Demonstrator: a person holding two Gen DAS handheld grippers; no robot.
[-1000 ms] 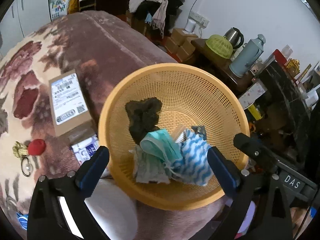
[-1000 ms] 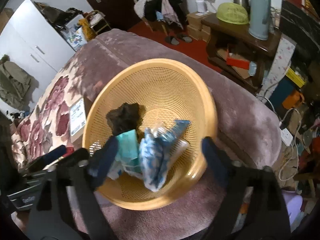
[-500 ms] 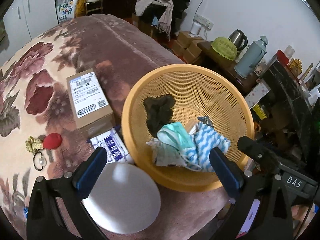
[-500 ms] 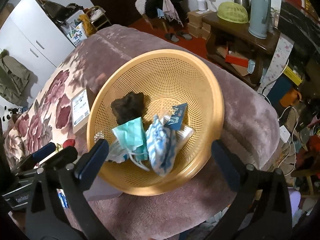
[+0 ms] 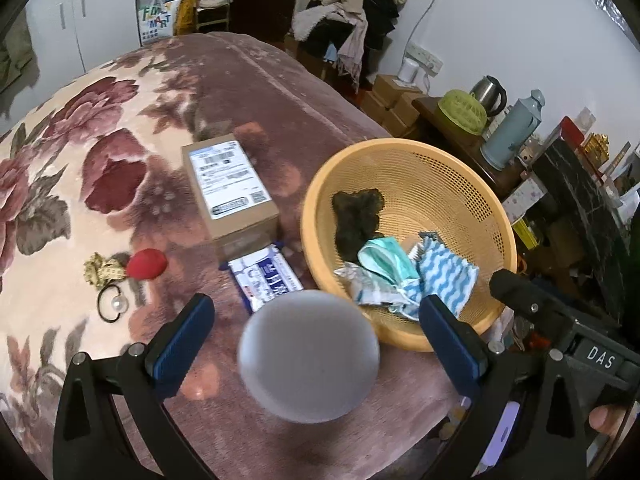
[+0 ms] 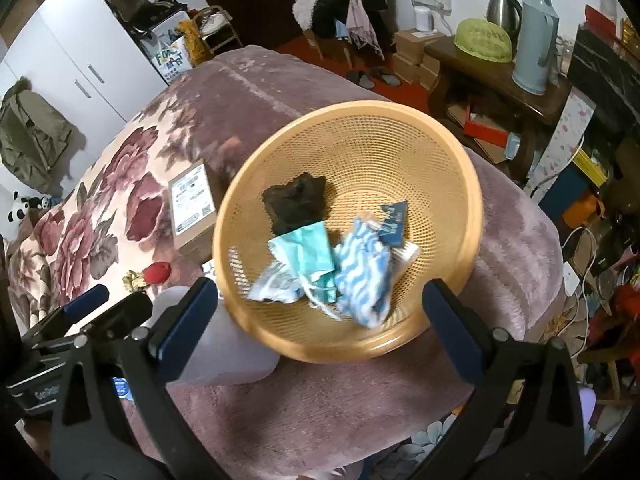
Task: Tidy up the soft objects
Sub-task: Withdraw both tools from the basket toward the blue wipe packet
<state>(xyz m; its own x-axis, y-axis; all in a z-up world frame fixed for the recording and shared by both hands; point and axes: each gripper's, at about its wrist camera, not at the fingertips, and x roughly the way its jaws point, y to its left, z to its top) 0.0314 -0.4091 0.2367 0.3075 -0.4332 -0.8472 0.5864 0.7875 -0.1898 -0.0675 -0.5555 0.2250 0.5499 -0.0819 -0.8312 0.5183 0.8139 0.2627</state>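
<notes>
An orange mesh basket (image 5: 460, 172) (image 6: 400, 136) sits on the pink blanket. In it lie a dark fuzzy piece (image 5: 356, 212) (image 6: 294, 202), a teal face mask (image 5: 384, 260) (image 6: 308, 252) and a blue-and-white striped cloth (image 5: 448, 276) (image 6: 362, 276). My left gripper (image 5: 316, 336) is open, above a white round object (image 5: 308, 356) left of the basket. My right gripper (image 6: 320, 316) is open and empty, above the basket's near rim.
A cardboard box (image 5: 230, 184) (image 6: 188, 204), a tissue pack (image 5: 266, 280), a red soft object (image 5: 147, 264) (image 6: 158, 272) and a black hair tie (image 5: 110, 304) lie on the floral blanket (image 5: 80, 152). A wooden side table (image 6: 500, 80) with a thermos stands beyond the bed's edge.
Both grippers have pulled back and up from the basket. The left one has swung left, bringing the white round object, box and red object into fuller view.
</notes>
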